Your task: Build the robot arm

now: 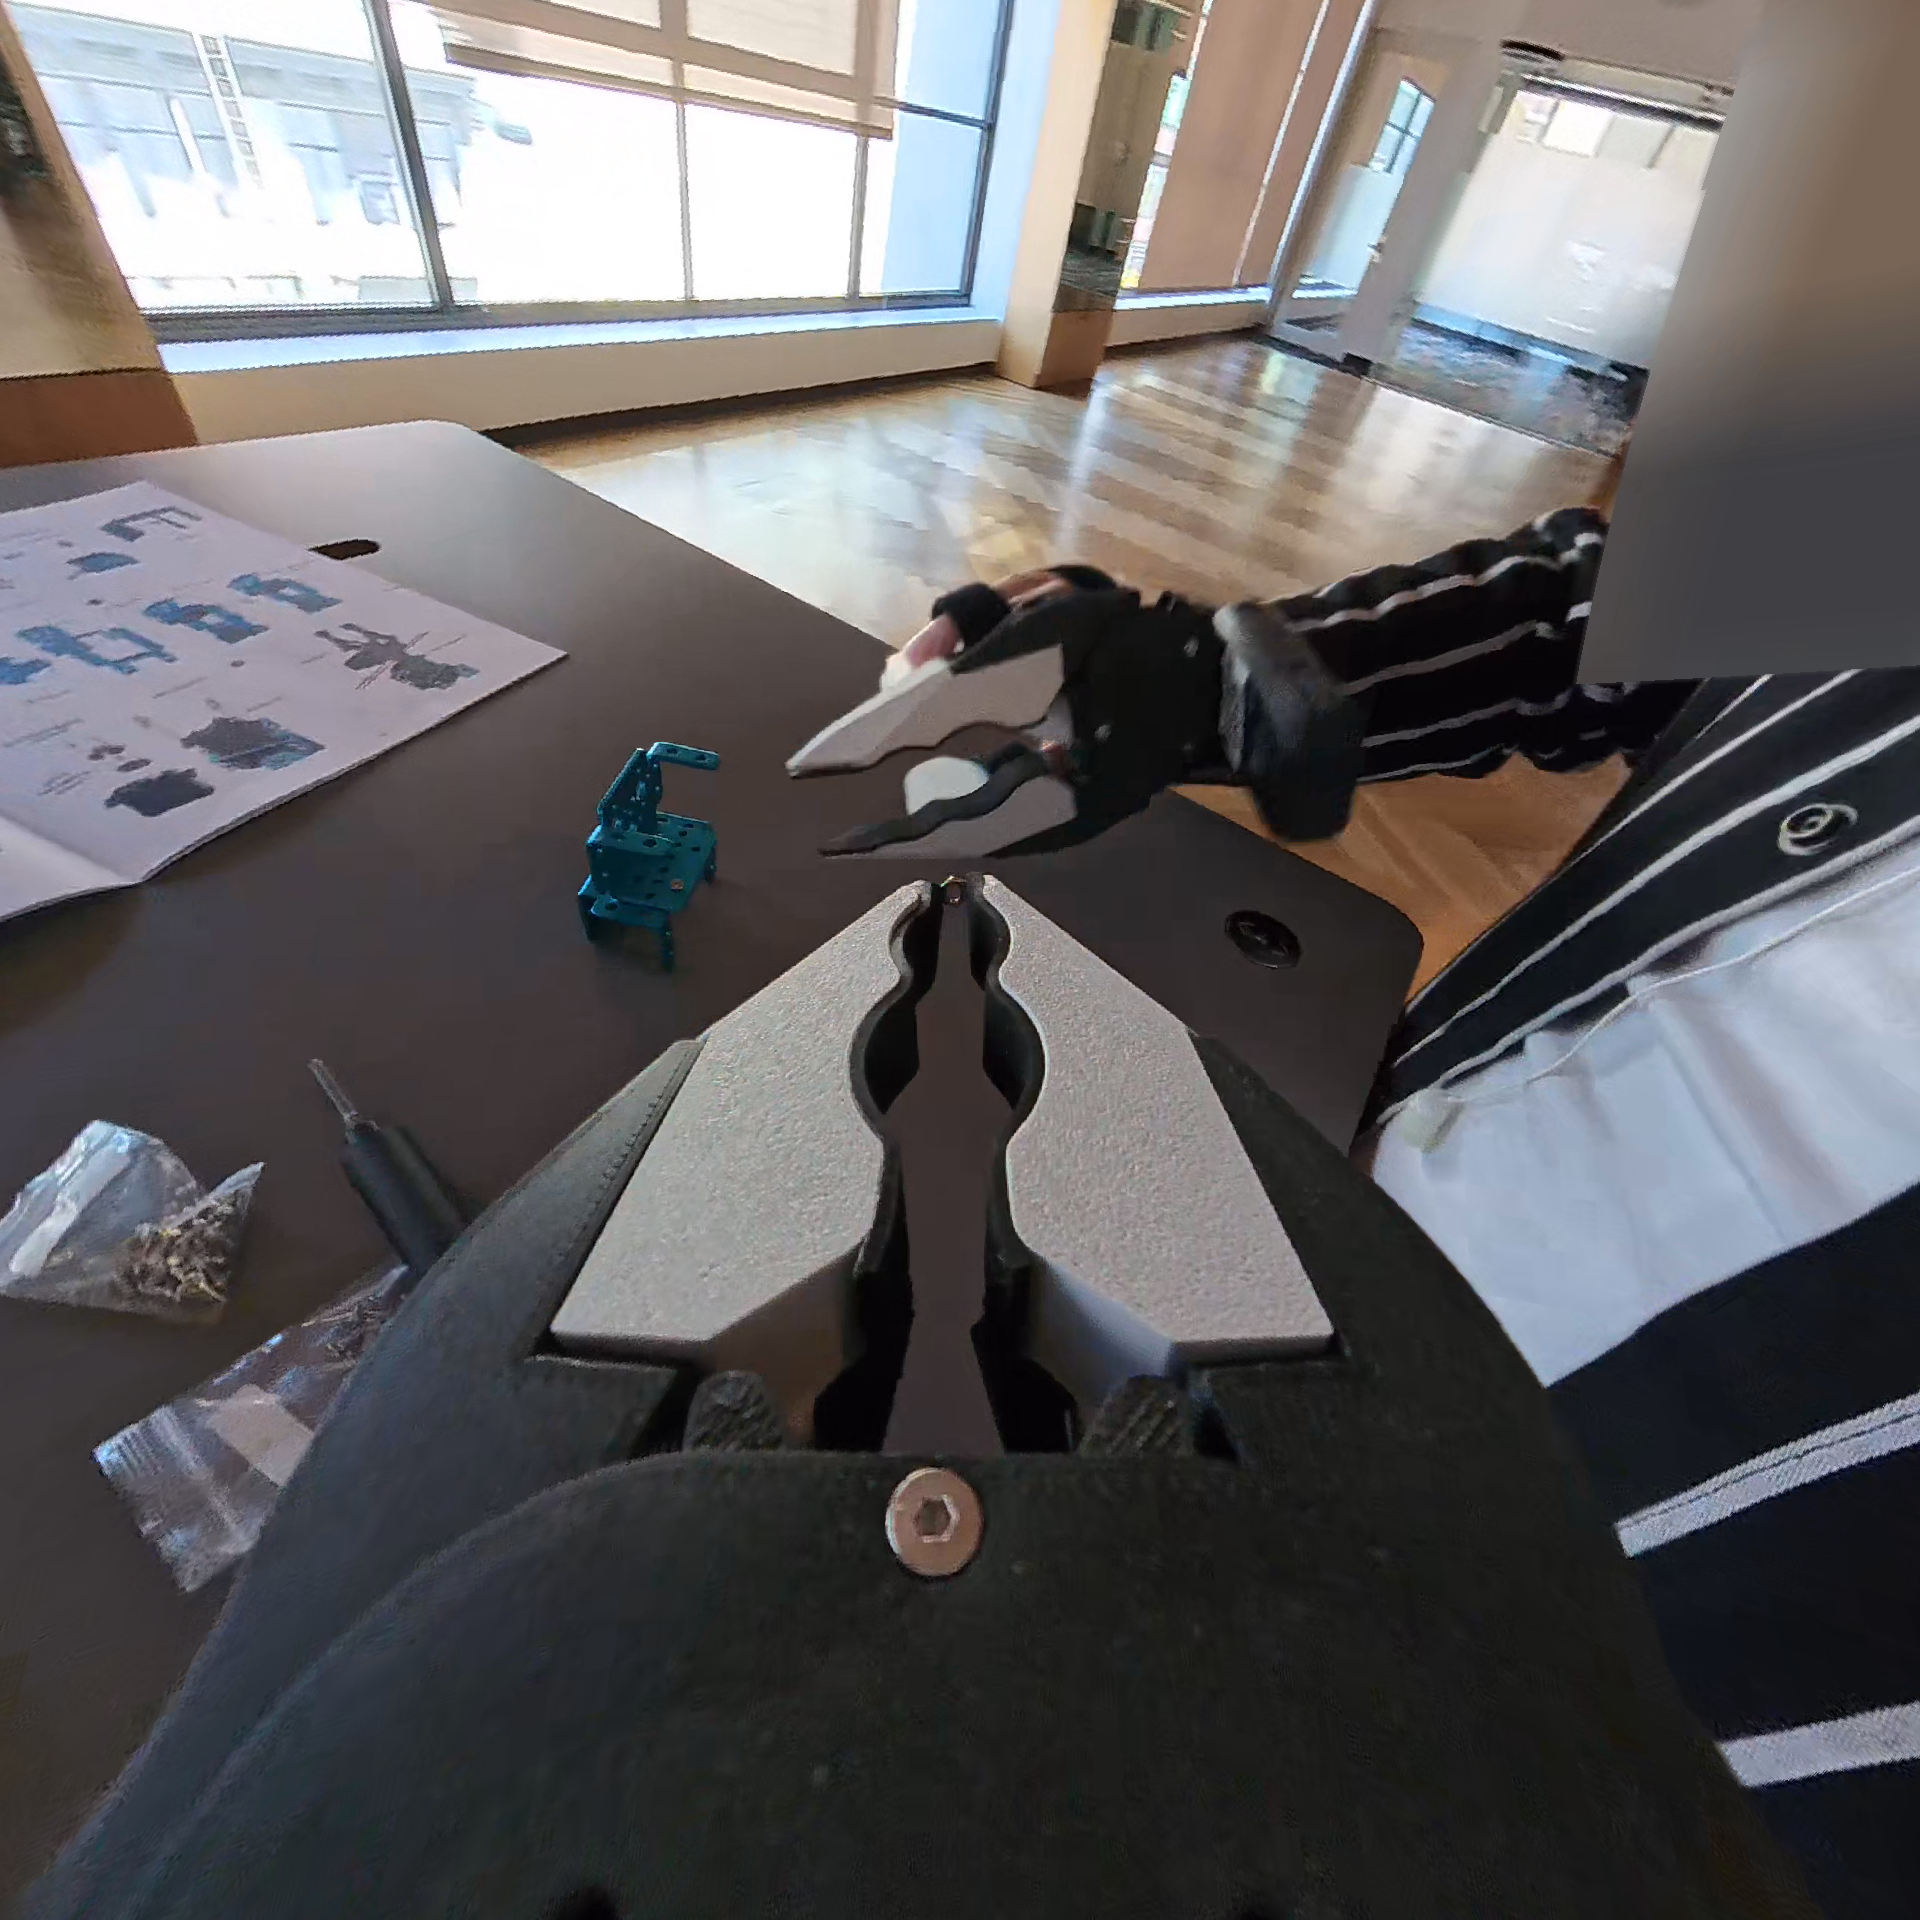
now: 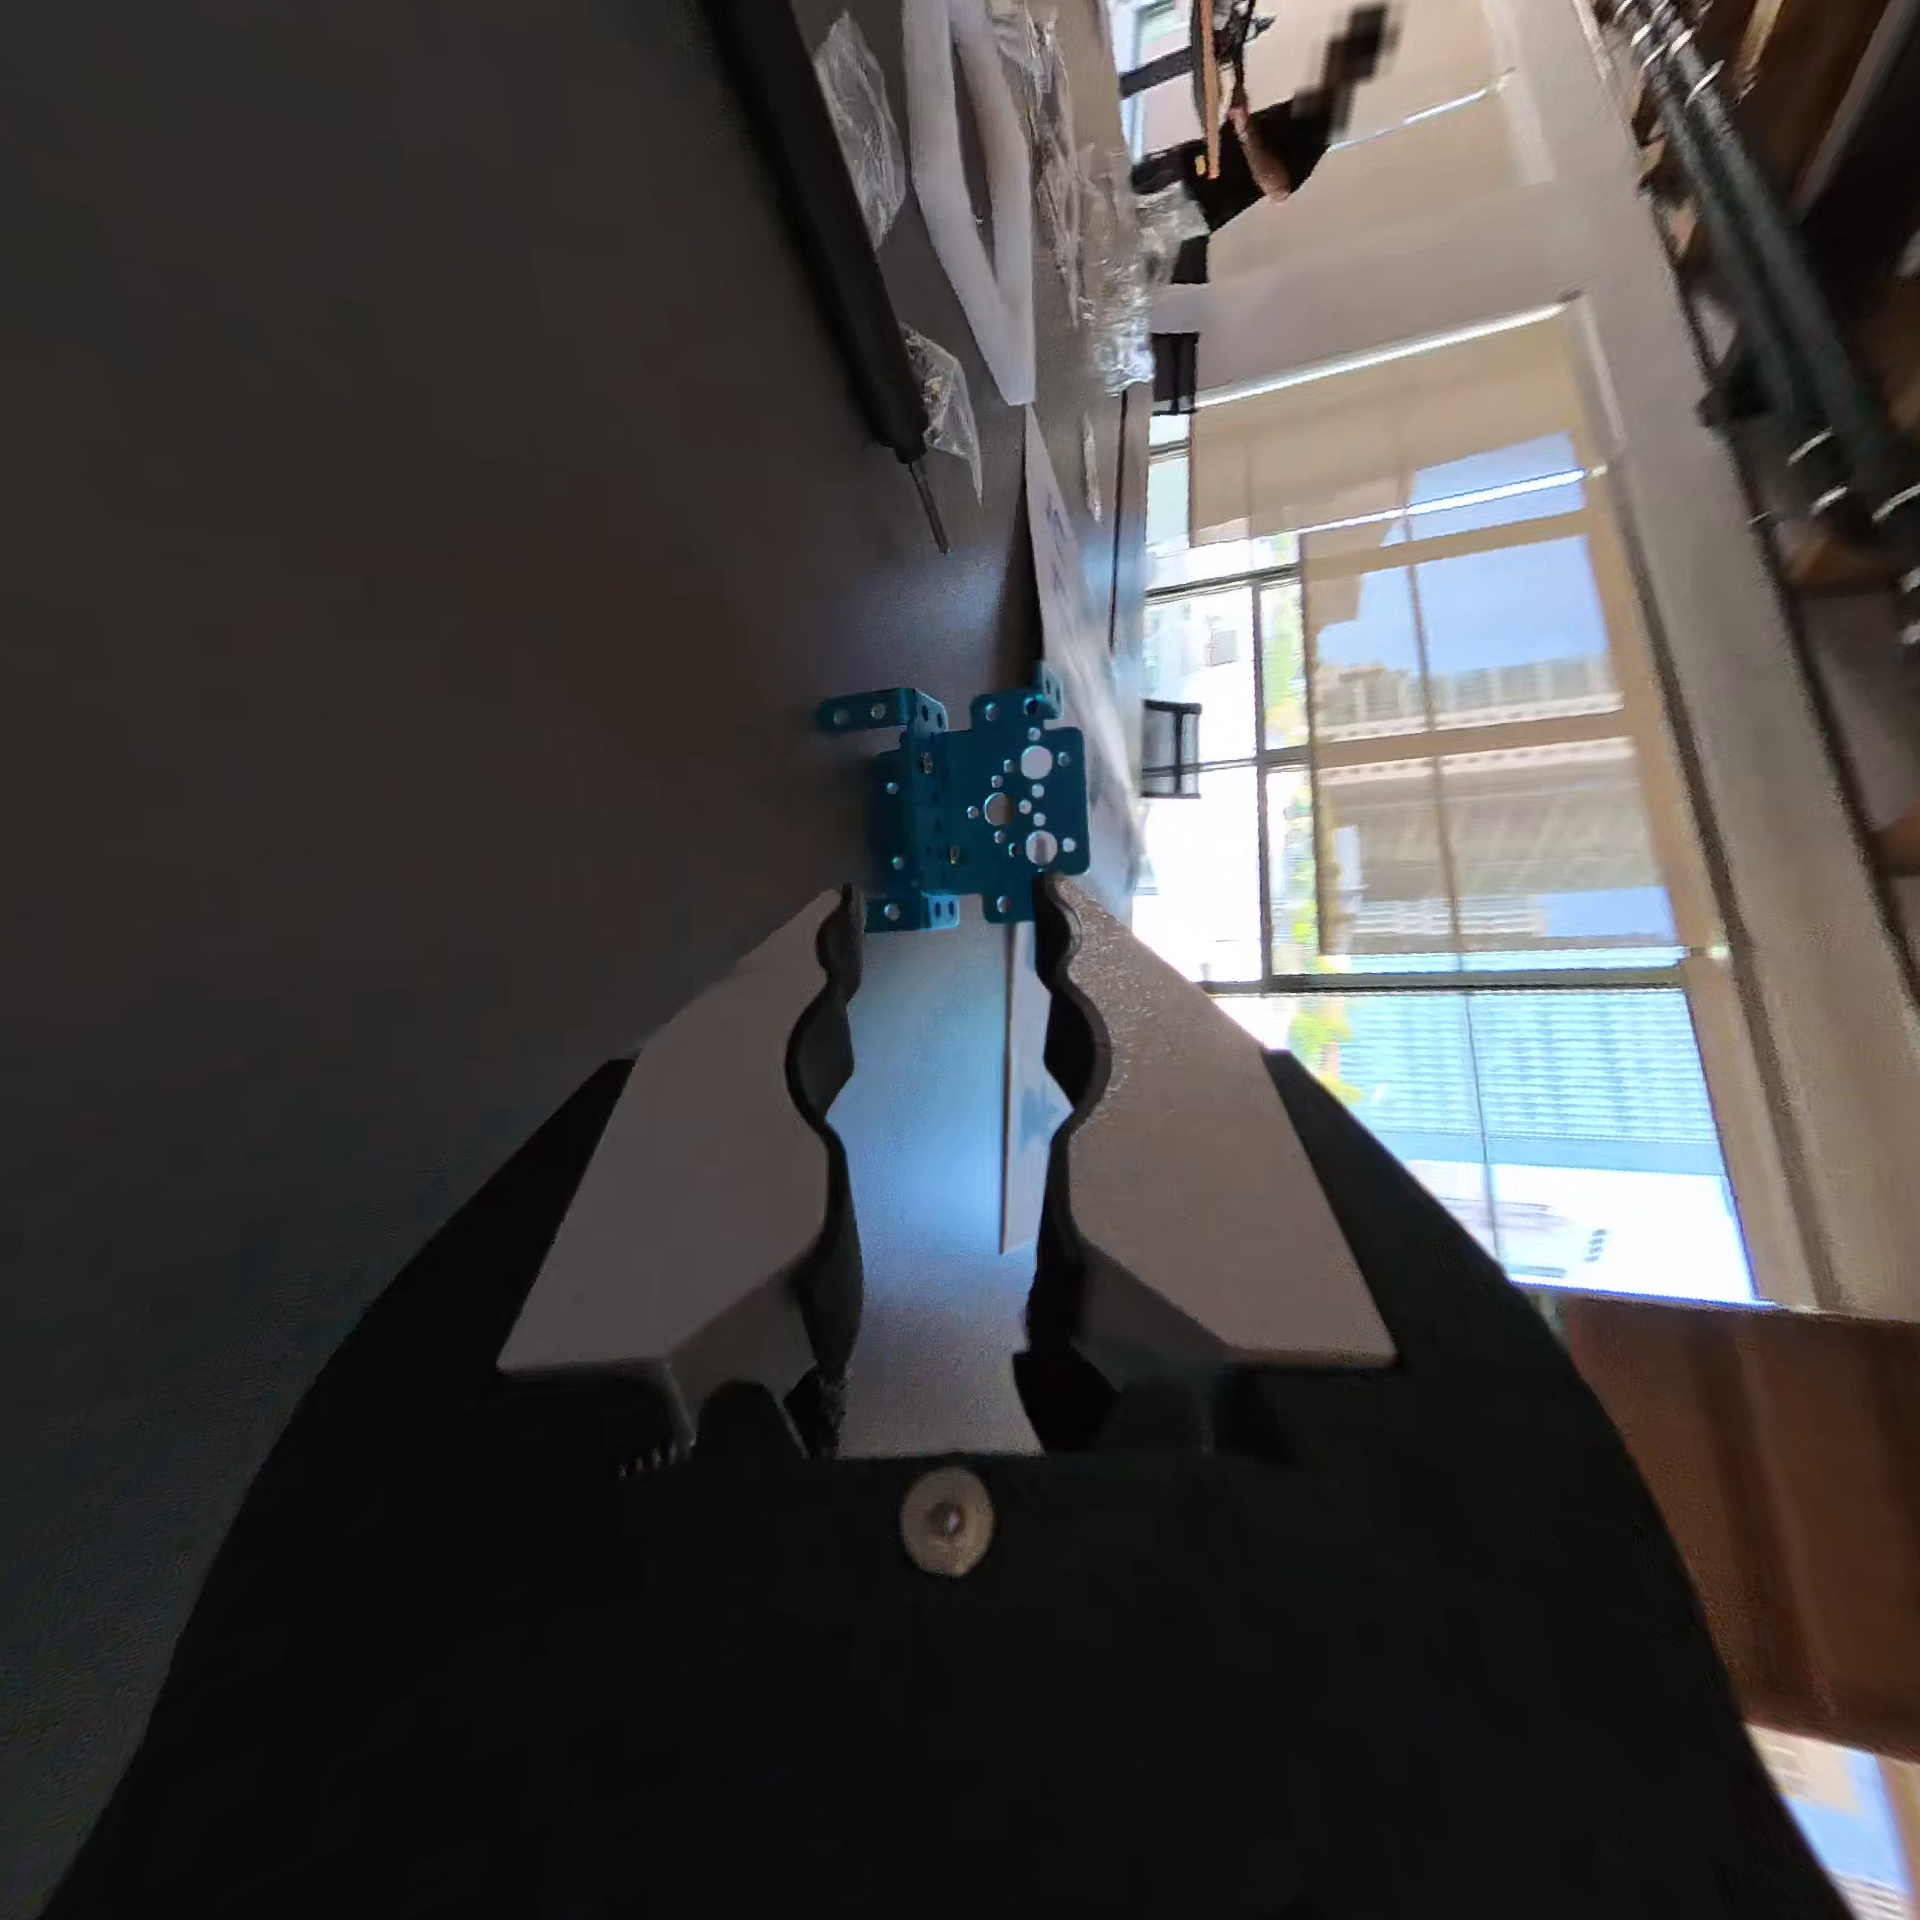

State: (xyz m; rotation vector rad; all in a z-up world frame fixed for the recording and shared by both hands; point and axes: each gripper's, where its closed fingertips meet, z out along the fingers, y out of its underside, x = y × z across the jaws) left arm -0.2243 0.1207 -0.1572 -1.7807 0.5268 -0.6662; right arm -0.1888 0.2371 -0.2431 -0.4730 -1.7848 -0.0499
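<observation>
Left wrist view shows your left gripper [image 1: 954, 891] held low over the dark bench [image 1: 436, 997], pointing toward its far right corner, with its jaws nearly together on a tiny dark part [image 1: 954, 889] pinched at the very tips. Your right gripper [image 1: 821, 805] comes in from the right at a slant, gripped by your gloved hand [image 1: 1049, 623] in a striped sleeve, its jaws apart and holding nothing.

One blue bracket assembly [image 1: 649, 857] stands upright on the bench, near the middle, just left of both sets of tips and touching neither. You can count one printed sheet [image 1: 208, 675] toward the far left edge, one screwdriver [image 1: 390, 1174] lying near the left side, and two clear bags [image 1: 135, 1226] of small hardware beside it.

Right wrist view is rolled sideways, so the bench stands like a wall on the left. There your right gripper [image 2: 951, 894] has its jaws spread, the tips just short of the bracket assembly [image 2: 977, 810], roughly either side of its near end; contact cannot be told. Only this view shows the assembly's flat plate with its many round holes, and further bags and white sheets down the bench. Only the left view shows the pinched part and your sleeve.
</observation>
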